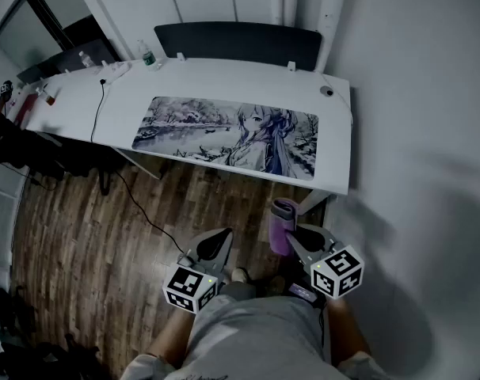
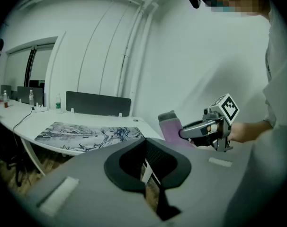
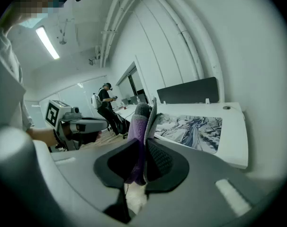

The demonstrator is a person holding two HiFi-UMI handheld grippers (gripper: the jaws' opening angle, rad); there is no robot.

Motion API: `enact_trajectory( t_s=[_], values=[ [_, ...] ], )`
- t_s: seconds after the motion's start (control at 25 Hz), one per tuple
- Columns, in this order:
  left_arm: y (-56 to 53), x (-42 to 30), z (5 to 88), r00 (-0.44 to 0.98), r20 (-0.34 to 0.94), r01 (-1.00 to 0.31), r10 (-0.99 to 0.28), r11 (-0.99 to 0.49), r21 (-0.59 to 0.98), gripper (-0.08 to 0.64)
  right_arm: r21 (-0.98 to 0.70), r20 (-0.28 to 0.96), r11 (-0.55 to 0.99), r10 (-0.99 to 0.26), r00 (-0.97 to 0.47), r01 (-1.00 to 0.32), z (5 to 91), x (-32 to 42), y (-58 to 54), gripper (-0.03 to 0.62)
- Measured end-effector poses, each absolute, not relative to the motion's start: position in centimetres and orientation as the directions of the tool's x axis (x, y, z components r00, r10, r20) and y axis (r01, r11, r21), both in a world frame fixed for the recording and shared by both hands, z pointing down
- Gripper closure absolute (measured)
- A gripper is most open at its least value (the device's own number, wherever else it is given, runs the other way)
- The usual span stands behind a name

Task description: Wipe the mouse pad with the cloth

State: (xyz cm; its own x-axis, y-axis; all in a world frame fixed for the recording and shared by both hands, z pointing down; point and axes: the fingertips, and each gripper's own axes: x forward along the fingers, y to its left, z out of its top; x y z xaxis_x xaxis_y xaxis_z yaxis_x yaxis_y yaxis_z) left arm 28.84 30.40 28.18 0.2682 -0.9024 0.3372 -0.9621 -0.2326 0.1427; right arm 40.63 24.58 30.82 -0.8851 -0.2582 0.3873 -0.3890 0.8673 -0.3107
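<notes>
Purple cloth (image 1: pixel 282 222) with a grey top end stands upright, pinched between the jaws of my right gripper (image 1: pixel 297 240). I am holding it over the wood floor (image 1: pixel 81 228), just short of the near right corner of the white desk (image 1: pixel 339 161) and apart from the mouse pad (image 1: pixel 224 133). The pad is long, printed with a snowy anime scene, and lies flat along the desk's near edge. Left gripper (image 1: pixel 216 244) is level beside the right one, jaws pressed together on nothing. A dark partition panel (image 1: pixel 236 42) stands along the desk's far edge.
</notes>
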Motion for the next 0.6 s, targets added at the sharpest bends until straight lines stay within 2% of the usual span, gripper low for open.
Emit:
enact_trajectory(
  t_s=[0.6],
  values=[
    [33.7,28.3,27.5,0.307,0.323,-0.951,-0.895,-0.275,0.142,0.541,-0.315,0.446,0.851,-0.259,-0.857,-0.421,31.6,40.7,28.4,0.528]
  ],
)
